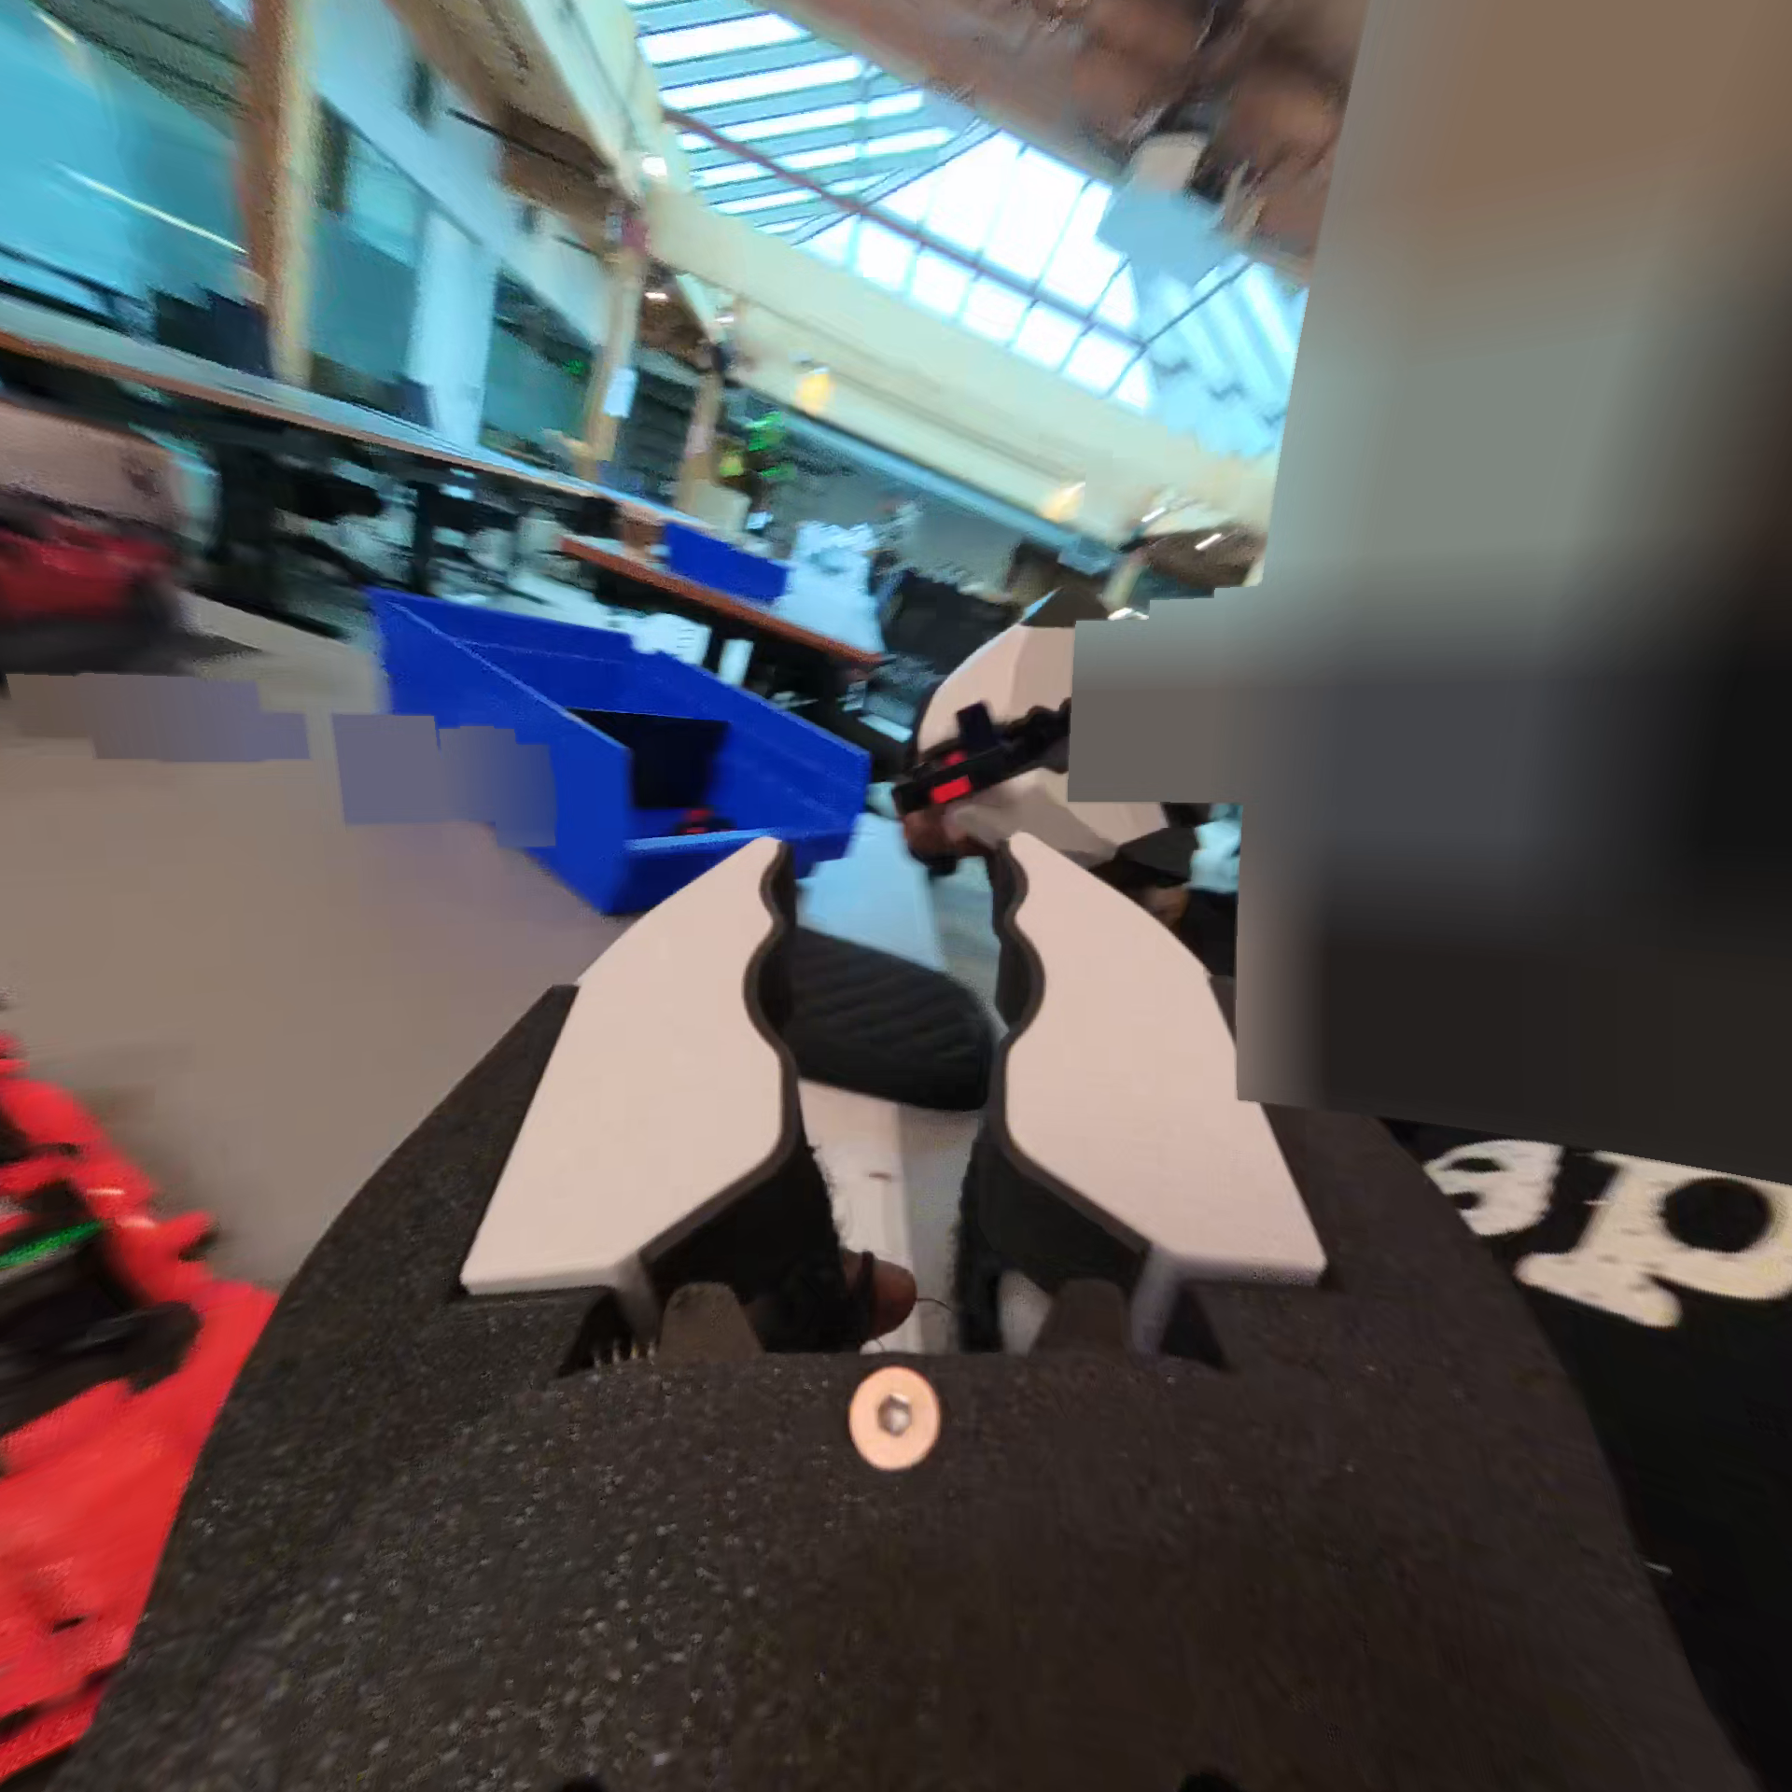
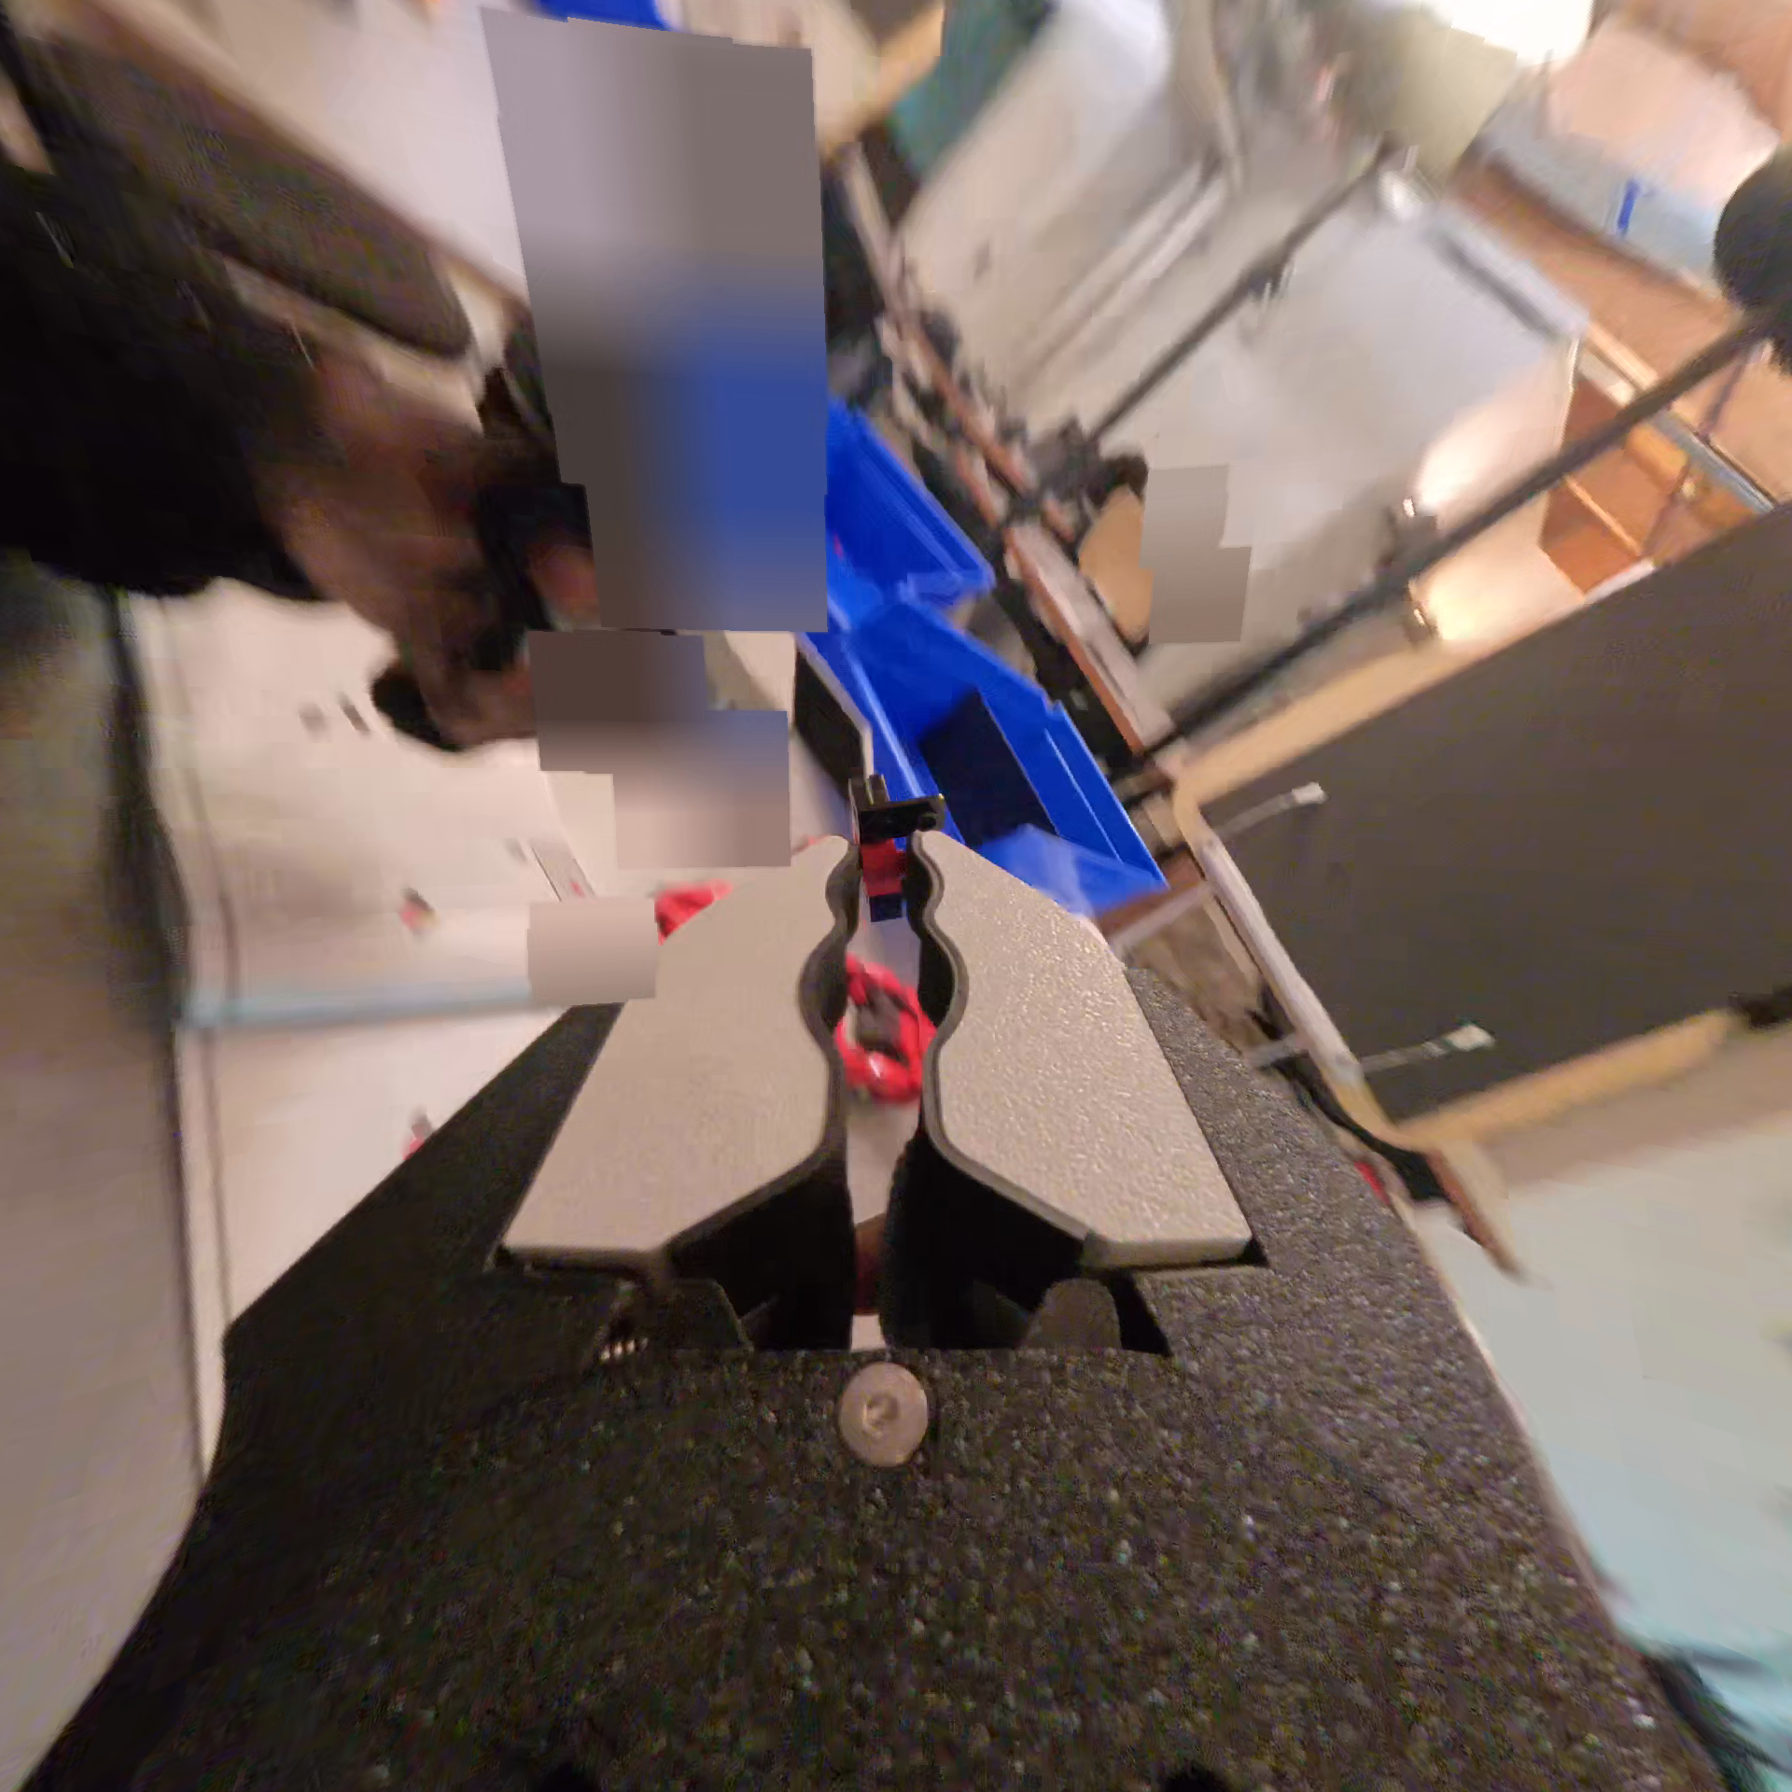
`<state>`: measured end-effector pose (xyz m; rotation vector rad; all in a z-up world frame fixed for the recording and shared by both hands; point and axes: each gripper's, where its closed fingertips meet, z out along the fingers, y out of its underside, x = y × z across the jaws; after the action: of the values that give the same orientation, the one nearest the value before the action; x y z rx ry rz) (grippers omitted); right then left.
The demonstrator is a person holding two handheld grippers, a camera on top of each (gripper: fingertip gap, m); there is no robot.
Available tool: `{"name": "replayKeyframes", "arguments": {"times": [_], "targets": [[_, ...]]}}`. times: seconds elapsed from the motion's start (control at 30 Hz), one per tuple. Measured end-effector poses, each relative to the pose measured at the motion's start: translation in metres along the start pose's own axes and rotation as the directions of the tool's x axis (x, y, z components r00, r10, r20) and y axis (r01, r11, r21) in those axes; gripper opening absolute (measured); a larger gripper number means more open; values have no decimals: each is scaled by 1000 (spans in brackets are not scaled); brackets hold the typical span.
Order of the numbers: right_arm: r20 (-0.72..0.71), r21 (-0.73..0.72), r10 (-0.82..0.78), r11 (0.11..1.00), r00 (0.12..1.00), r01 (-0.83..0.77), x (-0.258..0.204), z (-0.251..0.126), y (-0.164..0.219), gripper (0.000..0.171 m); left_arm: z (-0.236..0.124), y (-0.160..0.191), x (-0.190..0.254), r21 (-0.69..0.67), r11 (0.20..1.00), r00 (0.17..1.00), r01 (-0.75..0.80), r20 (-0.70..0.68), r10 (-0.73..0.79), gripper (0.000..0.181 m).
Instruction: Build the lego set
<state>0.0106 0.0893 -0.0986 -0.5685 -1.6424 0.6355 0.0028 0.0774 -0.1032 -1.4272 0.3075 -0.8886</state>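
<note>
Two grippers over white table [image 2: 320, 853], left jaws apart, right jaws clamping lego piece [image 2: 884, 853], blue bin [image 1: 621, 766], workshop benches behind

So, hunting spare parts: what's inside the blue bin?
Inside the blue bin sits a dark block and a small red-and-black bit; the front wall hides the rest.

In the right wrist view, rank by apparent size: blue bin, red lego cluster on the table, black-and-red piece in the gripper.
1. Blue bin, largest.
2. Red lego cluster, partly hidden by the fingers.
3. Black-and-red piece in the right gripper; it looks close to the cluster, so their order is unsure.
</note>
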Motion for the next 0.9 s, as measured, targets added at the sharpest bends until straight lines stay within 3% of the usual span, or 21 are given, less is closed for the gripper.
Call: {"name": "replayKeyframes", "arguments": {"times": [0.13,0.27,0.37,0.5,0.57,0.67,0.77,0.83,0.9], "targets": [[4,-187,-96,978,995,95,-4,3,16,9,6,-1,8,-92,954,953,-286,75,293,20],[63,-306,-77,947,995,93,-12,4,28,9,8,15,-5,-364,656,664,-661,122,738,15],[96,-315,-60,945,994,87,-16,6,27,9,12,24,-10,-459,495,531,-738,58,845,17],[124,-327,-47,941,991,85,-20,7,28,9,15,26,-11,-473,400,443,-785,23,896,8],[126,-339,-56,936,991,96,-21,7,30,9,15,28,-12,-468,396,438,-790,20,899,7],[104,-297,-25,953,994,55,-18,5,26,12,15,25,-9,-372,484,506,-792,43,861,6],[117,-177,98,981,988,-76,-16,-11,16,20,7,16,11,-134,594,598,-794,7,801,6],[136,-112,185,979,973,-170,-15,-29,18,18,-4,13,28,50,636,633,-770,-65,771,6],[189,-95,293,956,937,-279,-21,-47,28,13,-14,13,34,140,682,673,-718,-112,731,6]]}}
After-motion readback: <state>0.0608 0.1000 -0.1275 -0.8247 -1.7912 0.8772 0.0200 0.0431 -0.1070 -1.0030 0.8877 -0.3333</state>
